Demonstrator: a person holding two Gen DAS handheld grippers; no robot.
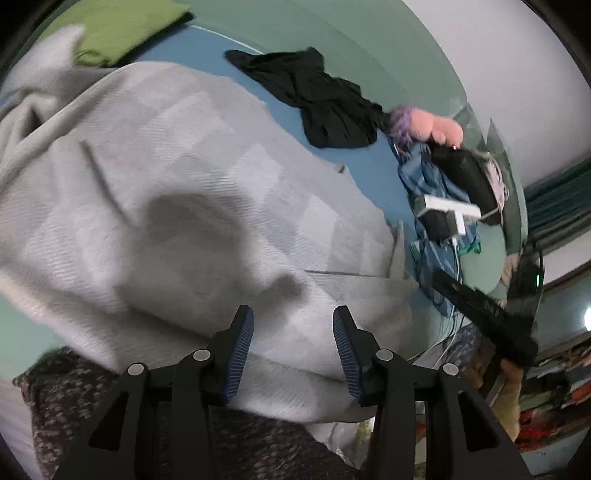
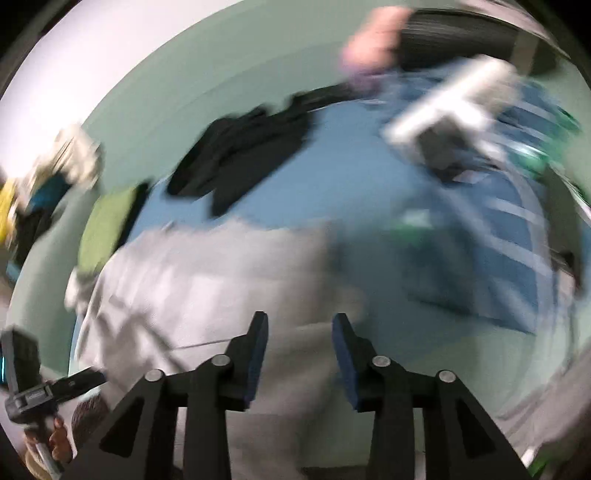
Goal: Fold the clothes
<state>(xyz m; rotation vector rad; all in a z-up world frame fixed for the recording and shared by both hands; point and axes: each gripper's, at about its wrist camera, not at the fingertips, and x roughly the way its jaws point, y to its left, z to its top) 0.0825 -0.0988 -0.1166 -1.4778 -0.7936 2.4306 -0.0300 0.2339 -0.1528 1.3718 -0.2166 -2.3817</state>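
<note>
Below the left gripper (image 1: 293, 325), a grey garment (image 1: 192, 192) fills the frame's centre on the blue sheet (image 1: 369, 162); its fingers stand apart, pinching nothing. Similarly, the right gripper (image 2: 300, 326) shows spread fingers over the same grey cloth in a blurred view. A black garment (image 1: 317, 99) lies upper right, a green one (image 1: 122, 29) upper left.

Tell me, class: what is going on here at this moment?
A person with a gripper in each hand is folding laundry on a blue surface. Both the left gripper and the right gripper are open above a light grey garment, neither holding it. A black garment and a folded green one lie farther off. The right view is blurred.
</note>
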